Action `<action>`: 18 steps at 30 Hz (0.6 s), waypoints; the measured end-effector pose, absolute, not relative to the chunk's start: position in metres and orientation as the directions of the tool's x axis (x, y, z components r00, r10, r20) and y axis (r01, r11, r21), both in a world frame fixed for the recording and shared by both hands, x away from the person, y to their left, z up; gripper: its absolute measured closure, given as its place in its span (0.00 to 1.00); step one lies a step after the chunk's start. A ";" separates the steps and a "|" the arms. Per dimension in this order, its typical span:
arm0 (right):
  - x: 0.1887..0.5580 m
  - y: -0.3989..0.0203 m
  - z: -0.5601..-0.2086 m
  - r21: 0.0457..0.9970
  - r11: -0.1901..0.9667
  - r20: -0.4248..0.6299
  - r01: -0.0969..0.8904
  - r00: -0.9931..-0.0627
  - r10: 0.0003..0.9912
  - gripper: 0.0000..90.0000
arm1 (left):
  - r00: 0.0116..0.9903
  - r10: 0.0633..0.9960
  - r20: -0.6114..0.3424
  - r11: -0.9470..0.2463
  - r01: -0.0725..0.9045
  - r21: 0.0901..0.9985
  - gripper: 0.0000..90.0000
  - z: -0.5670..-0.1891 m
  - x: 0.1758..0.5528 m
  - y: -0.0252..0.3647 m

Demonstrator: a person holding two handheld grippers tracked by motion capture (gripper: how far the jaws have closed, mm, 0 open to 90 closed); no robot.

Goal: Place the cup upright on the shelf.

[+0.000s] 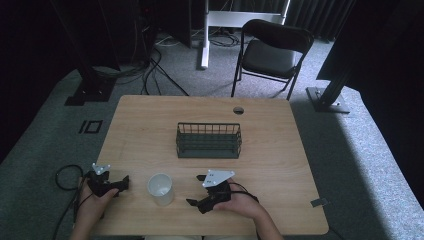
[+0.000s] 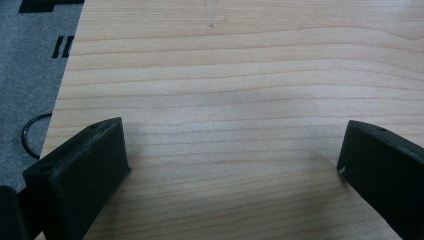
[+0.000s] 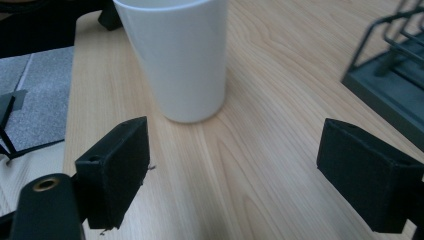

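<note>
Plainly, the white cup [image 1: 161,189] stands upright near the front edge of the wooden table [image 1: 150,125], between the two hands and apart from both. The right gripper [image 1: 199,190] points leftward at it; in the right gripper view the cup [image 3: 177,55] sits ahead of the jaws, a little off to the camera's left of their centreline, not yet between them. Jaws wide apart, nothing held. The left gripper [image 1: 123,183] lies on the cup's other side, near the table's left front corner; its own view looks at bare wood, jaws also spread and empty. Both stand close to the cup, yet the right one is the one aimed at it, so the grasp looks to be its job: a short push forward with a slight shift toward the cup's side. The cup's axis is vertical, so a side pinch fits. The wire basket [image 1: 208,140] waits farther back, mid-table, well apart from the cup.
</note>
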State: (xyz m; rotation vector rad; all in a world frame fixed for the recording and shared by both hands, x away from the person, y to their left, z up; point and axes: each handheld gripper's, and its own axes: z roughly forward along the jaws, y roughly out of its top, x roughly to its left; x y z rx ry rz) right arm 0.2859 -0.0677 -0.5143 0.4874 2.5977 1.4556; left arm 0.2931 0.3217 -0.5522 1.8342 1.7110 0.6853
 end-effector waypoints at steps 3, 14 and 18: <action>0.286 -0.059 -0.516 0.845 0.491 0.051 0.211 -0.946 0.319 0.15 | 0.067 0.998 0.006 -0.053 0.726 0.686 0.00 -0.552 0.293 0.322; 0.284 -0.032 -0.515 0.851 0.494 0.049 0.178 -0.964 0.262 0.15 | 0.067 0.998 0.006 -0.053 0.726 0.686 0.00 -0.552 0.293 0.322; 0.283 -0.023 -0.515 0.849 0.500 0.048 0.171 -0.967 0.251 0.15 | 0.067 0.998 0.006 -0.053 0.726 0.686 0.00 -0.552 0.293 0.322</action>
